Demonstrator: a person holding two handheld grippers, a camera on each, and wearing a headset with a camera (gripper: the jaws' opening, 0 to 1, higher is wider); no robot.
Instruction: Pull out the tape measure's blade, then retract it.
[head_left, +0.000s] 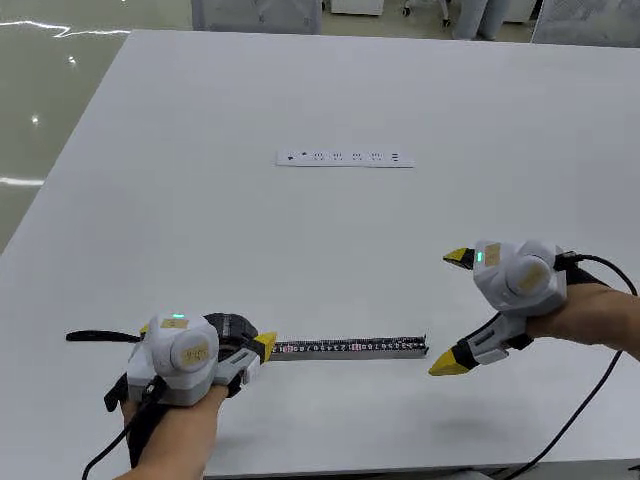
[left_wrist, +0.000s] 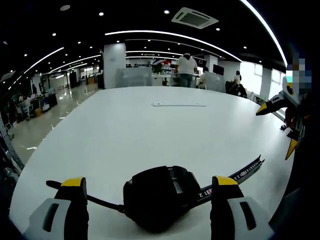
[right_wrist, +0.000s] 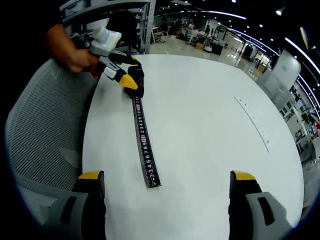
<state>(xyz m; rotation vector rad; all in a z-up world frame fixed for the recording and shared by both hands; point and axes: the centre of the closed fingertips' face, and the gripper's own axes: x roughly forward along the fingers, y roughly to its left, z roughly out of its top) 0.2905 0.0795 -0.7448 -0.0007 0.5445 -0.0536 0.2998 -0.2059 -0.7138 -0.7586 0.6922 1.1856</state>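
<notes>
Left gripper (left_wrist: 150, 182) jaws spread; tape measure (left_wrist: 160, 200) between (blade (left_wrist: 246, 171) out)

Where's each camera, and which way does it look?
Head view: on the person's head, looking down at the table; left gripper, right gripper, arms show.
Left gripper view: on that gripper, looking over the tape measure case; own jaws show.
Right gripper view: on that gripper, looking along the blade toward the left gripper; own jaws, left hand show.
Shared: both gripper views show the blade and power strip.
</notes>
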